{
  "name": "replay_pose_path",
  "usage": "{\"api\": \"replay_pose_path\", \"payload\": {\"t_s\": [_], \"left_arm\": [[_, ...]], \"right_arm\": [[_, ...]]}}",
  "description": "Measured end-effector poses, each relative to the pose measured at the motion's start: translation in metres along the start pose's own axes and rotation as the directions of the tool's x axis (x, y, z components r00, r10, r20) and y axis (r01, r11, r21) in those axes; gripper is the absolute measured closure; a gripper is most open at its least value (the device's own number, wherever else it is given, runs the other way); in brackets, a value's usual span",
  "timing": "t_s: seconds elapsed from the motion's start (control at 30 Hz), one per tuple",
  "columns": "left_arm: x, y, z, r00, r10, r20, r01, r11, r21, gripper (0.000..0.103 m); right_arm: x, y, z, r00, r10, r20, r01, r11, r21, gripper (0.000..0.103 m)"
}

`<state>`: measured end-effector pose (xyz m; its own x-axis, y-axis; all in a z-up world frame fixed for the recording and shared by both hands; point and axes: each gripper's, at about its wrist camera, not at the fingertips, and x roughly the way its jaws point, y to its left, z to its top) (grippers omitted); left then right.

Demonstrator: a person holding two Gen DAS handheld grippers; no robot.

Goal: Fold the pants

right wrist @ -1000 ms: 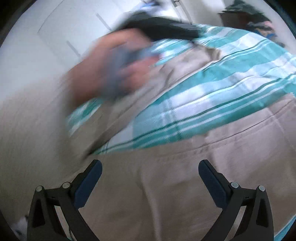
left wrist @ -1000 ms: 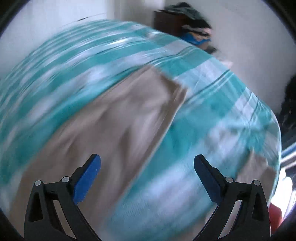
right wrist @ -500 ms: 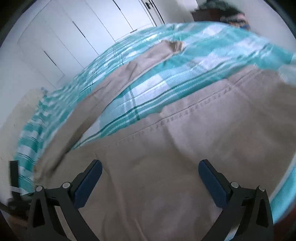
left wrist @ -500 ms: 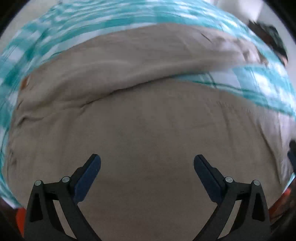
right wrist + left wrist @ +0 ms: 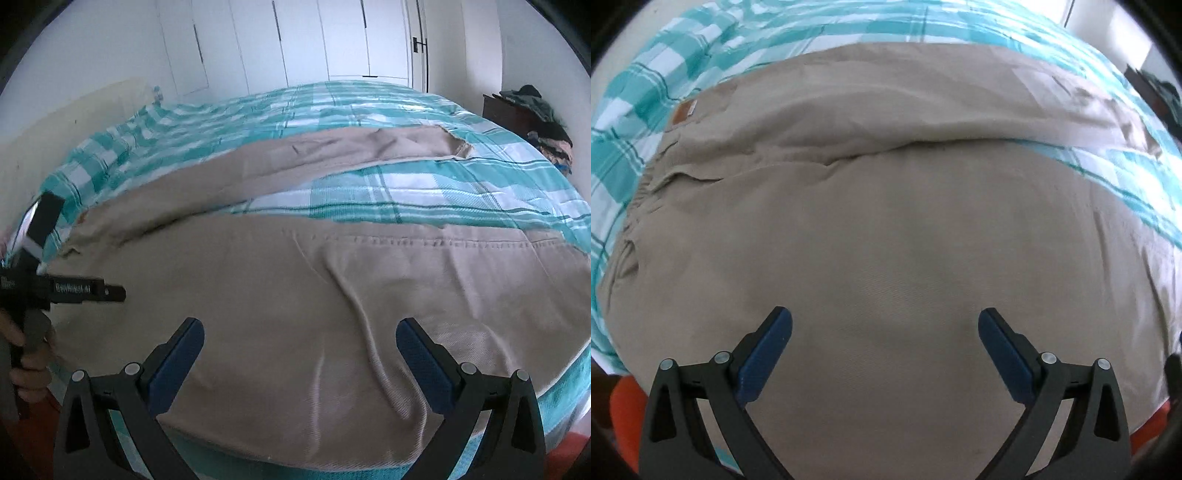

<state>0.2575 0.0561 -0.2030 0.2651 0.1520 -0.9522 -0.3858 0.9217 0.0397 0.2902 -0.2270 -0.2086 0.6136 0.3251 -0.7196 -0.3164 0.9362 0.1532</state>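
Note:
Beige pants (image 5: 886, 229) lie spread flat on a teal and white plaid bed (image 5: 635, 96). The waistband with a brown label (image 5: 683, 110) is at the left in the left wrist view. Both legs run to the right, apart, with bedspread between them. My left gripper (image 5: 884, 332) is open and empty, just above the near leg by the seat. My right gripper (image 5: 299, 339) is open and empty above the near leg (image 5: 332, 280), further down it. The far leg (image 5: 332, 151) ends at a rumpled hem. The left tool shows at the left edge of the right wrist view (image 5: 55, 288).
White wardrobe doors (image 5: 295, 40) stand behind the bed. A dark dresser with piled clothes (image 5: 535, 114) is at the right. The near bed edge (image 5: 332, 469) is just below my grippers, with an orange floor or object (image 5: 624, 410) beneath.
Both grippers swung down from a blurred view over the bed to a steady hover above the near pant leg. Both stayed open.

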Motion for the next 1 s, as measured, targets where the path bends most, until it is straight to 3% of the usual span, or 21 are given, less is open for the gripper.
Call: {"api": "replay_pose_path", "payload": {"t_s": [0.07, 0.27, 0.47, 0.57, 0.77, 0.83, 0.93, 1.0], "left_arm": [[0.010, 0.004, -0.002, 1.000, 0.004, -0.024, -0.005, 1.000, -0.006, 0.000], [0.002, 0.001, -0.004, 1.000, 0.001, 0.025, 0.000, 0.999, -0.039, 0.002], [0.009, -0.004, -0.012, 1.000, -0.012, 0.014, 0.012, 1.000, 0.020, 0.000], [0.009, 0.012, -0.015, 1.000, -0.017, 0.005, 0.017, 1.000, 0.018, 0.000], [0.012, 0.078, -0.021, 0.999, 0.008, 0.040, -0.007, 1.000, -0.030, 0.000], [0.007, 0.099, -0.031, 0.998, 0.031, 0.050, -0.030, 0.999, -0.015, 0.000], [-0.010, 0.114, -0.042, 0.997, 0.041, 0.061, -0.040, 0.999, -0.020, 0.002], [-0.021, 0.123, -0.034, 0.996, 0.006, 0.085, -0.003, 0.999, -0.033, 0.002]], "right_arm": [[0.003, -0.005, 0.002, 1.000, 0.005, -0.010, -0.005, 1.000, 0.013, 0.000], [0.012, -0.004, -0.004, 0.999, -0.021, -0.049, 0.020, 1.000, -0.012, 0.000], [0.018, -0.011, -0.004, 0.997, -0.004, -0.079, 0.003, 1.000, -0.008, 0.000], [0.023, -0.031, -0.004, 0.995, 0.009, -0.097, -0.005, 0.999, 0.049, 0.000], [0.016, -0.105, -0.002, 0.987, -0.128, -0.095, 0.146, 0.965, 0.218, 0.000], [0.011, -0.122, -0.003, 0.986, -0.144, -0.087, 0.162, 0.951, 0.264, 0.000], [0.008, -0.120, -0.001, 0.982, -0.162, -0.095, 0.181, 0.953, 0.241, 0.000], [0.015, -0.112, -0.004, 0.974, -0.198, -0.113, 0.217, 0.957, 0.194, 0.000]]}}
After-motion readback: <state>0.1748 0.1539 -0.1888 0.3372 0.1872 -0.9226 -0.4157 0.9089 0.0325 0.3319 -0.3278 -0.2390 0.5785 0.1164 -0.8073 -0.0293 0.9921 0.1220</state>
